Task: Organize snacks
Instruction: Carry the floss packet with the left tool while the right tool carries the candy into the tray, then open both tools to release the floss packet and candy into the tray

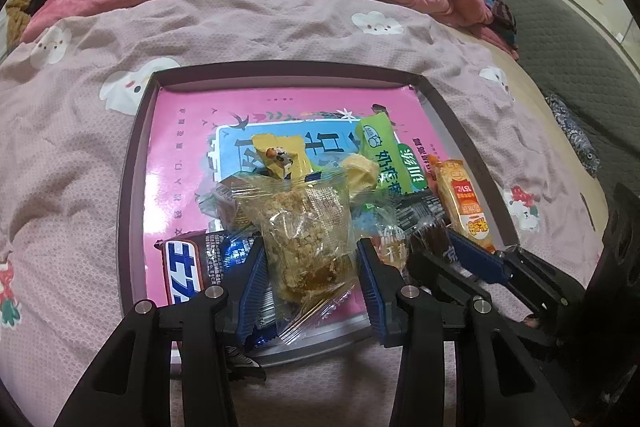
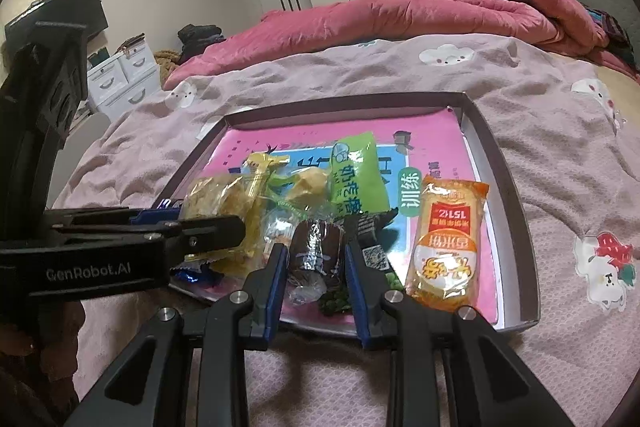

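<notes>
Fingers (image 1: 312, 259) apparently pinching crumbly packet (image 1: 308, 227)

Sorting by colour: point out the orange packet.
The orange packet lies at the tray's right side, clear of the pile, red label on its front.

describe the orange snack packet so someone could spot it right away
Start at the shallow tray with the pink sheet, lying on the bed. Look along its right side, away from the heap of snacks. The orange packet lies there alone, flat, with a red label; its neighbours are green, yellow or dark.
</notes>
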Motion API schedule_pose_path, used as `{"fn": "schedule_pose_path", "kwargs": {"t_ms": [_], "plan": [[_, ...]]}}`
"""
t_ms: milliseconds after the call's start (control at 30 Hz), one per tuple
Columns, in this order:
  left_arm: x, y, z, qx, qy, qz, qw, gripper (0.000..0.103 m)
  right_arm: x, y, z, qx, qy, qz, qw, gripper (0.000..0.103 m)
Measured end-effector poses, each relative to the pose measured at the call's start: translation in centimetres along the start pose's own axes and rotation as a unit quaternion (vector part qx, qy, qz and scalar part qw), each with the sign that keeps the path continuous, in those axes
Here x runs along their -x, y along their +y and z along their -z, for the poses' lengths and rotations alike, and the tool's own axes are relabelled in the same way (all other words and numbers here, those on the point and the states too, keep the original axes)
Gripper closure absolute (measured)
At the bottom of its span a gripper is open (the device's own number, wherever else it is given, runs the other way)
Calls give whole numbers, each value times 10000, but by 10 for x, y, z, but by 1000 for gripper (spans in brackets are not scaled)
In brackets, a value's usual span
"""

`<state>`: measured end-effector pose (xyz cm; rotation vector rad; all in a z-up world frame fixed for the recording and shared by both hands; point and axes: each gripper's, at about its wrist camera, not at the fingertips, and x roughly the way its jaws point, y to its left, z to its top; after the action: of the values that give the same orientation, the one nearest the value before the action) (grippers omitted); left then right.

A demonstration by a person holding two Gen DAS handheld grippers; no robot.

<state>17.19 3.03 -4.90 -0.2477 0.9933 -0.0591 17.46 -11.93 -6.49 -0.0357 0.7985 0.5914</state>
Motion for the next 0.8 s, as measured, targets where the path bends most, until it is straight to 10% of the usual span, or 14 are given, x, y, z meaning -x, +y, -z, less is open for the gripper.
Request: {"fn": "schedule_pose_path", "kwargs": {"t_ms": [800], "plan": [[-1,2,-1,31,-17,-15,10000,57,15,-1,9,-88,-92,-43,9999,73]]}}
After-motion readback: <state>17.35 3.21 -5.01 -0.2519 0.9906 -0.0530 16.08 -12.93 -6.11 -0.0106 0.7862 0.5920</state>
